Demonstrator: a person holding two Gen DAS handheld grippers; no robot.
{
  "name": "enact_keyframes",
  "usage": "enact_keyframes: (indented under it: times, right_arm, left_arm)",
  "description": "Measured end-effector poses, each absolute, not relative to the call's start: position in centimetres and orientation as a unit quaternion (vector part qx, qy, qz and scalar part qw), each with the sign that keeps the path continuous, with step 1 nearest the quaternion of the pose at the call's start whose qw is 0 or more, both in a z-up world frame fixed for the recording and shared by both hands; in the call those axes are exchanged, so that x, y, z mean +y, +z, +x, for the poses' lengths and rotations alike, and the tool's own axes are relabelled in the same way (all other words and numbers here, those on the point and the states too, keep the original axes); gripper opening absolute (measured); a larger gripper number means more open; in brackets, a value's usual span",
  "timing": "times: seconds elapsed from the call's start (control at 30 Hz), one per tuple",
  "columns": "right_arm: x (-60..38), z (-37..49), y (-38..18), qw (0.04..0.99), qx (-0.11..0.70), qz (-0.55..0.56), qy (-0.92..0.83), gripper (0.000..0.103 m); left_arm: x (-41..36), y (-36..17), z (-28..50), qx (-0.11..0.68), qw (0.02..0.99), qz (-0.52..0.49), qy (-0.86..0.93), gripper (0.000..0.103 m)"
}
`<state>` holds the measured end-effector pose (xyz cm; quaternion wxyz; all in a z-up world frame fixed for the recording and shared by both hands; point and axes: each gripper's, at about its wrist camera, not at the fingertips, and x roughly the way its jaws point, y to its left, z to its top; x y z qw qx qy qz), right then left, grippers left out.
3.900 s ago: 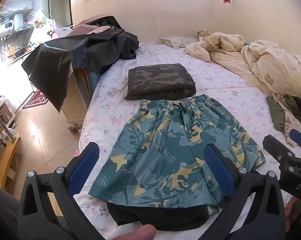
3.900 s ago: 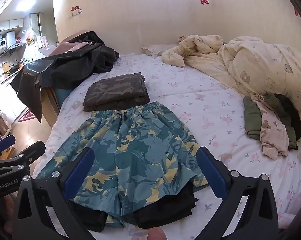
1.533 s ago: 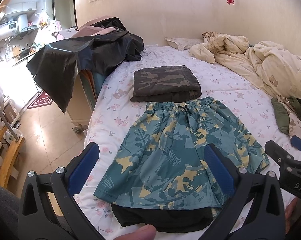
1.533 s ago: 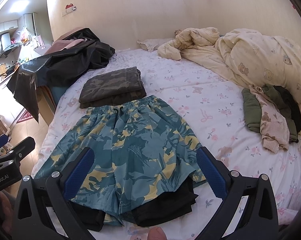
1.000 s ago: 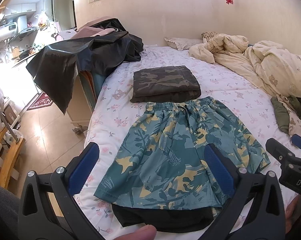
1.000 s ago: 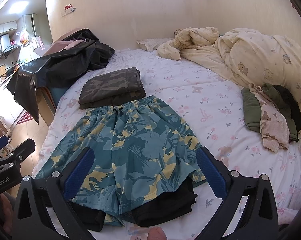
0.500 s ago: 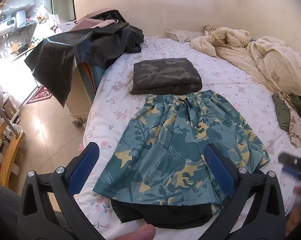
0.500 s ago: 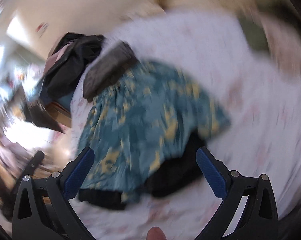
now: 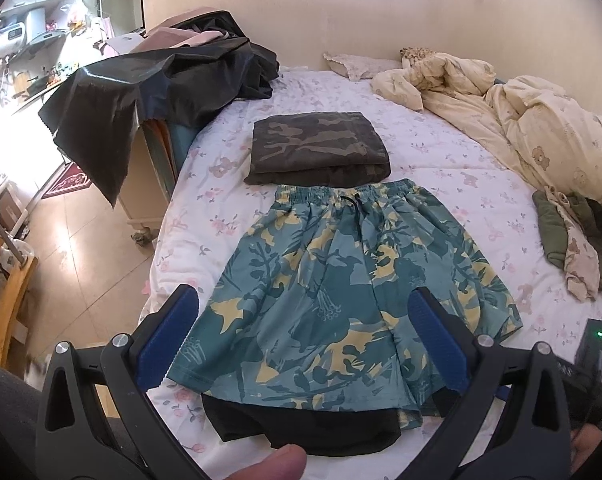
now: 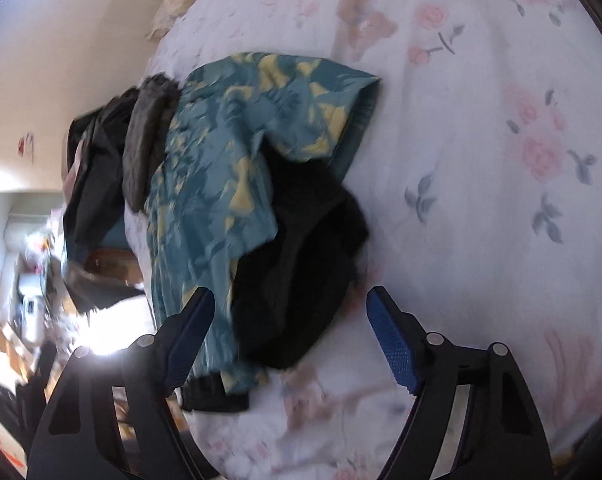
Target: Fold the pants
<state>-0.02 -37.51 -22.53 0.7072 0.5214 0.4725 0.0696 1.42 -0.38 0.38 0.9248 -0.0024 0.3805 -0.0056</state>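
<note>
- Flowered white sheet covers the bed, and on it the teal, yellow-patterned shorts lie spread flat, waistband toward the wall, hems toward the camera.
- Black inner lining shows past the near hem of the shorts.
- Just beyond the waistband sits a folded camouflage garment, touching or nearly touching it.
- Left gripper hovers over the near hem, its jaws wide apart with nothing between the pads.
- Right gripper is rolled onto its side, low at the right leg's hem; its jaws have just been closing, yet stand apart, with black lining and patterned cloth between them, not pinched.
- Small heap of clothes lies well to the right, a cream quilt behind it.
- Black jacket drapes over furniture beside the bed's left edge.
</note>
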Motion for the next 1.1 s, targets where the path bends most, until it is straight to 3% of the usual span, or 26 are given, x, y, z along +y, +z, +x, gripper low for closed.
enact_keyframes:
  times: [0.1,0.4,0.47,0.5,0.53,0.57,0.63,0.87,1.1]
  right_arm:
    - [-37.4,1.3,-24.5,0.684,0.471,0.553,0.065,0.080]
    - [-41.1,2.7,-25.1,0.675,0.369,0.638,0.010,0.077]
    - [-41.5,3.3,-25.3,0.674,0.365,0.642,-0.002,0.066]
    - [-41.7,3.5,-25.3,0.675,0.365,0.641,-0.007,0.047]
    - [-41.8,4.1,-25.6,0.675,0.369,0.639,-0.009,0.020]
    - [-41.7,4.4,-26.0,0.671,0.374,0.640,-0.008,0.011]
    - [-42.0,4.5,-26.3,0.671,0.370,0.642,-0.020,0.004]
    - [-43.0,4.1,-20.7,0.761,0.325,0.559,-0.040,0.002]
    - [-42.4,3.6,-20.3,0.778,0.340,0.527,-0.041,0.002]
  left_arm:
    - [-0.1,0.2,1.6,0.385,0.923,-0.008,-0.002,0.103]
    - [0.0,-1.2,2.0,0.397,0.918,0.008,0.008,0.103]
    - [-0.1,-1.5,2.1,0.400,0.916,0.014,0.010,0.103]
    - [-0.1,-1.6,2.2,0.400,0.916,0.016,0.010,0.103]
    - [-0.2,-1.7,2.3,0.402,0.915,0.018,0.011,0.103]
    - [-0.2,-1.8,2.4,0.403,0.915,0.019,0.012,0.103]
    - [-0.3,-2.0,2.7,0.408,0.913,0.022,0.011,0.103]
    - [-1.4,-1.7,6.7,0.438,0.898,0.027,-0.017,0.103]
    - [-7.5,-2.0,18.3,0.493,0.867,0.051,-0.044,0.103]
